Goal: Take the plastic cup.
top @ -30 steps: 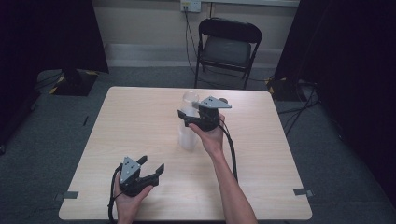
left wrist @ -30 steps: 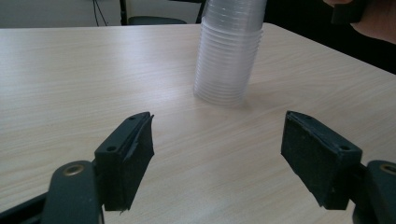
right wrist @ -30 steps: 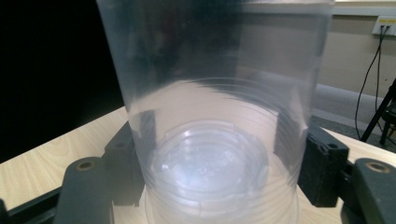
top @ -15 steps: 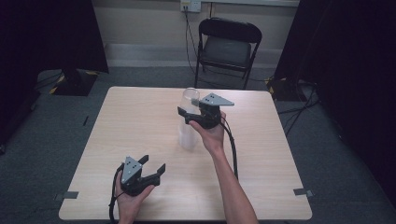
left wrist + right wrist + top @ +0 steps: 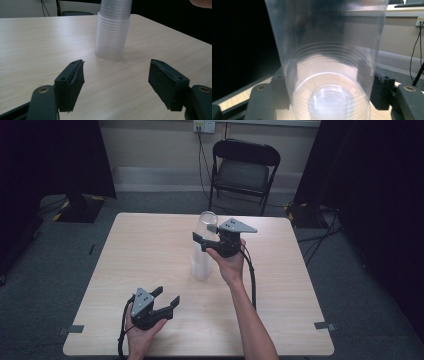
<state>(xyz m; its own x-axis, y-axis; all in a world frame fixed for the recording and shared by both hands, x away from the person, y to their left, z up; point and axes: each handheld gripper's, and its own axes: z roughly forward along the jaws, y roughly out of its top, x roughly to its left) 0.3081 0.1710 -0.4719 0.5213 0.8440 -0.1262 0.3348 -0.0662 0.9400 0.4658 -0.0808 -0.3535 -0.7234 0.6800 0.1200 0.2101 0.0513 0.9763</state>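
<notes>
No brand, label or writing can be read on the cups, the grippers or the desk.

The right gripper (image 5: 205,236) has its black fingers (image 5: 378,91) either side of the topmost clear plastic cup (image 5: 324,50) of a tall stack of clear, ribbed plastic cups (image 5: 202,257); the jaws have just been closing, and in the right gripper view the pads press on the cup's wall left and right, so it is pinched between them. That cup sits partly raised in the stack, its open mouth up.

The left gripper (image 5: 165,300) rests on the light wood-grain desk (image 5: 300,320) with its black padded fingers (image 5: 72,82) spread wide; the jaws have just closed a little, and nothing is between them. In the left gripper view the stack stands ahead of those fingers, between their lines and well apart from them.

The stack's long axis is upright, rims upward, bases on the desk, standing directly below the right fingers. A black folding metal chair (image 5: 245,170) stands beyond the desk, past the right fingers, and a white wall socket (image 5: 204,125) with a black cable is on the wall behind it
</notes>
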